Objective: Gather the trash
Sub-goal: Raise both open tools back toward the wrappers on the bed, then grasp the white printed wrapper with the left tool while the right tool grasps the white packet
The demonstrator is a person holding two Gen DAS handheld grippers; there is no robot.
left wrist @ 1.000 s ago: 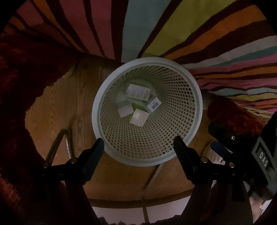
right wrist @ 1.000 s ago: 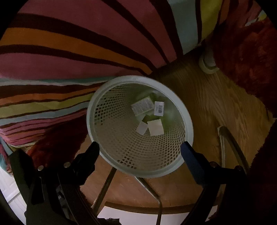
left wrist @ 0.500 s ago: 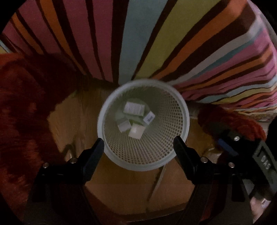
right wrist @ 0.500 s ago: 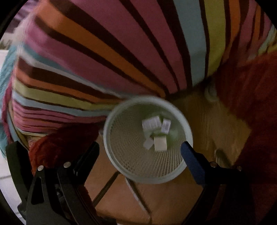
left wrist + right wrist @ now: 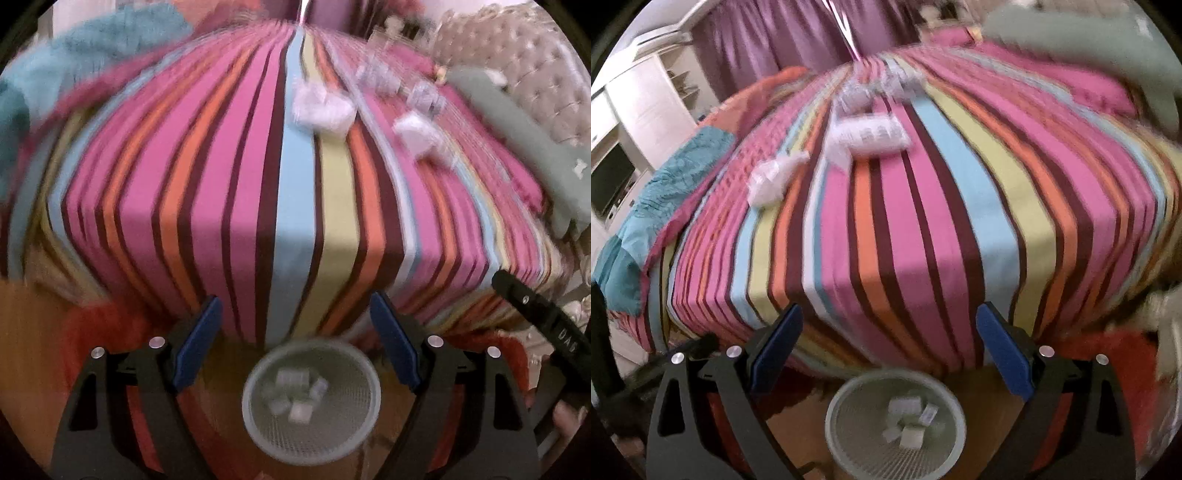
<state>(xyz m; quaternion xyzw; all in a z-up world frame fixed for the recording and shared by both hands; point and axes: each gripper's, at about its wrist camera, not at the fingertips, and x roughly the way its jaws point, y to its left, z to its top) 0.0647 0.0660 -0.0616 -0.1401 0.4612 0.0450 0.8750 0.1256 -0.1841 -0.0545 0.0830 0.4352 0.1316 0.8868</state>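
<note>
While both views are smeared by motion, the white mesh basket (image 5: 311,400) stands upright on the wooden floor (image 5: 33,314) at the foot edge of the striped bed (image 5: 258,166), mouth up, with pale scraps of paper trash (image 5: 295,391) lying in its bottom. More crumpled white trash (image 5: 323,107) lies on the bed's top toward its far edge, too blurred to give a long axis. The left hand-held gripper (image 5: 295,343) tilts down over the basket, jaws wide with nothing between them. The right hand-held gripper (image 5: 889,350) is angled likewise, jaws wide and empty. Only the right view shows white cabinets (image 5: 639,107) and purple curtains (image 5: 768,33); only the left shows a tufted headboard (image 5: 524,62) and the other gripper's black body (image 5: 546,317).
</note>
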